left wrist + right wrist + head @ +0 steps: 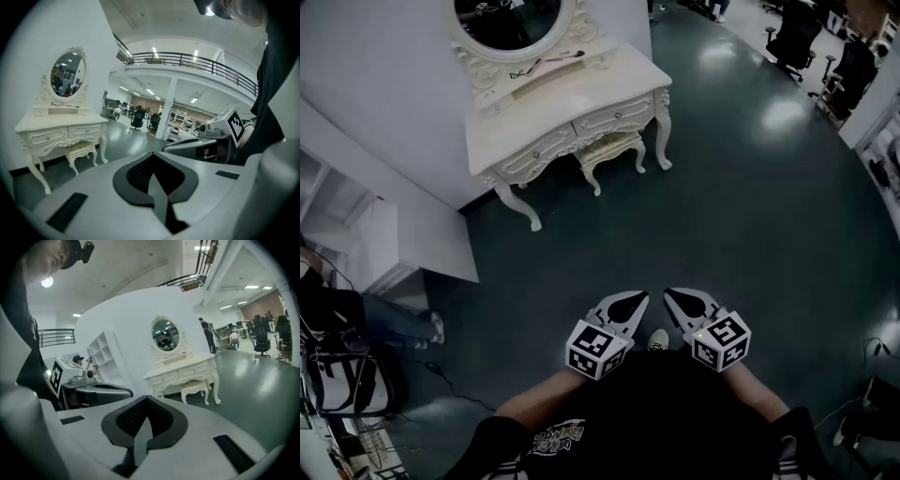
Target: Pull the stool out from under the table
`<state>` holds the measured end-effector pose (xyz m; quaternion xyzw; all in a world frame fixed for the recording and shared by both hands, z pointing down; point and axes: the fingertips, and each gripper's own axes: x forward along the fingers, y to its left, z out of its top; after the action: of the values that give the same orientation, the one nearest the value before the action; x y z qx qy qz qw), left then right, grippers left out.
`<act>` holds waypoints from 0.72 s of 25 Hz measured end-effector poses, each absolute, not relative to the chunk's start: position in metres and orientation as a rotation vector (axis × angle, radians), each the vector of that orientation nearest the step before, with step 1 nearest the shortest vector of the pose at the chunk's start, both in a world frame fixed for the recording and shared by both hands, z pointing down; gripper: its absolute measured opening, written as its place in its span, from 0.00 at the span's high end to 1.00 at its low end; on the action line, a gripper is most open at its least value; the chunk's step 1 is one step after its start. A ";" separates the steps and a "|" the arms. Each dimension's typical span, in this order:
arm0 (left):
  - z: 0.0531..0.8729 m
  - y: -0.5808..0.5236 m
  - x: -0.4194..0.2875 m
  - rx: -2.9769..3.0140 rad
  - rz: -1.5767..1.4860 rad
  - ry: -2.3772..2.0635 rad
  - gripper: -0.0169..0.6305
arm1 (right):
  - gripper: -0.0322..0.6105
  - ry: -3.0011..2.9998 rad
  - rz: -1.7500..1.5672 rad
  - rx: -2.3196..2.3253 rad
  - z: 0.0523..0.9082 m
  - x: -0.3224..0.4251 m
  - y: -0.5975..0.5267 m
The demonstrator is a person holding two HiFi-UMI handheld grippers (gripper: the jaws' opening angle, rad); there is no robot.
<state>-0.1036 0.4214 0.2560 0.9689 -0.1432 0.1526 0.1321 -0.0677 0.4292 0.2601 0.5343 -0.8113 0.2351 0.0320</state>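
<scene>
The stool (609, 150) has a padded top on carved, curved cream legs. It stands tucked under the bench (572, 98), between the front legs, well apart from both grippers. The bench is cream too, with scrolled carving, two drawers and an oval mirror (514, 19). The floor (750, 216) is dark and glossy.

The left gripper (153, 178) and right gripper (142, 423) have their dark ribbed fingers (133, 174) pressed together on nothing.

Only the left gripper view shows a railed balcony (197, 61). Only the right gripper view shows the white shelves (105, 357) from the front.
</scene>
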 end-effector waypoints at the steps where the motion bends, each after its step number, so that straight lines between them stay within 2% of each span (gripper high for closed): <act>1: 0.257 0.421 -0.103 2.811 0.443 -0.415 0.96 | 0.91 -2.499 0.723 1.646 0.260 -0.067 0.429; 18: 0.254 0.425 -0.106 2.812 0.434 -0.438 0.96 | 0.91 -2.562 0.681 1.639 0.249 -0.069 0.432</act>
<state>-0.1063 0.4246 0.2539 0.9684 -0.1507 0.1496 0.1310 -0.0687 0.4315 0.2491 0.5259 -0.8220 0.2184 0.0123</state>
